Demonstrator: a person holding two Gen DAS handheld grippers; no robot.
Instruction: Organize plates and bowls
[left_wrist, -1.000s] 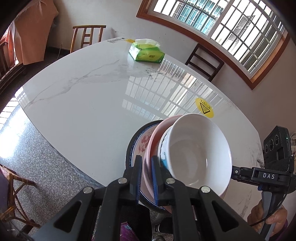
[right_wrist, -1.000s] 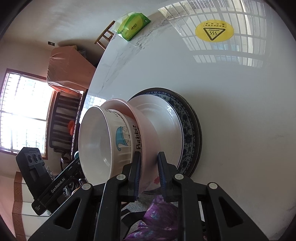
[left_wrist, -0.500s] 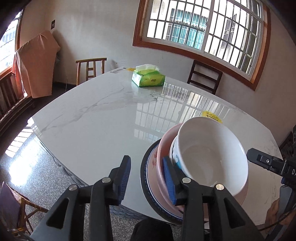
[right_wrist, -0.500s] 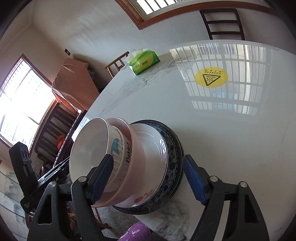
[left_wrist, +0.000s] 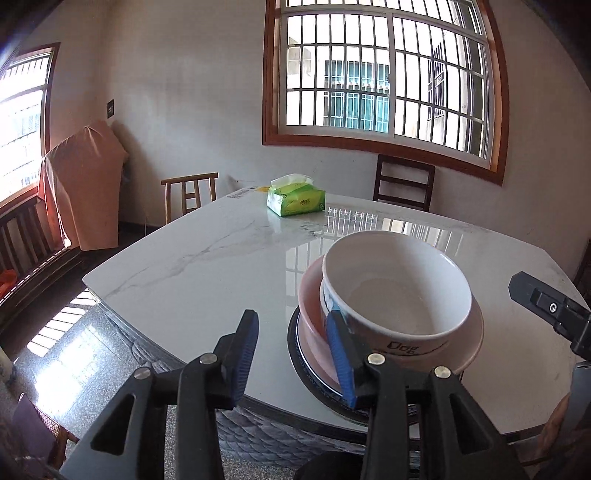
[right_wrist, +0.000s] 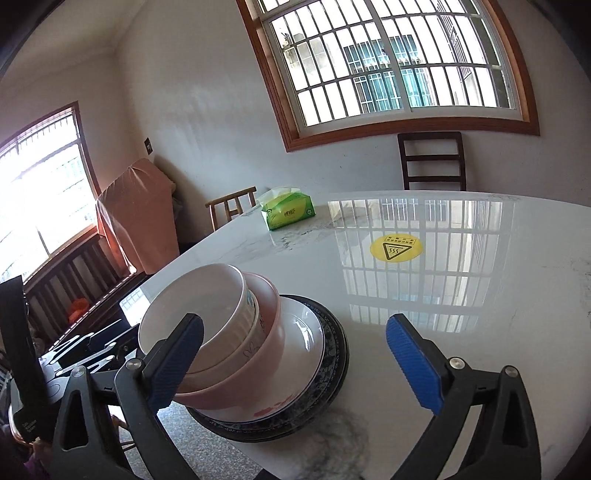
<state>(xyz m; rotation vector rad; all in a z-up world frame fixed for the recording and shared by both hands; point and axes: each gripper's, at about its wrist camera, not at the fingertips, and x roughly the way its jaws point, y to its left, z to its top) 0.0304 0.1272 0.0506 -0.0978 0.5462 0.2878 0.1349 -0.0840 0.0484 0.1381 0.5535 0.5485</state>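
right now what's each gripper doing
left gripper: open, just been opening, nothing between its fingers.
right gripper: open wide, just been opening, holding nothing.

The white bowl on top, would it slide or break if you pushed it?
The white bowl looks glazed and shiny, so probably slippery. It sits nested in the pink bowl, which likely stops it sliding far. It seems ceramic, so a fall could crack it.

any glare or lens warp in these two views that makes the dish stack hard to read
Left wrist view: window reflection streaks the marble table behind the white bowl, the stack stays sharp; fisheye bows the window frame. Right wrist view: broad glare around the yellow sticker, side window blown out, and the left finger hides part of the pink bowl.
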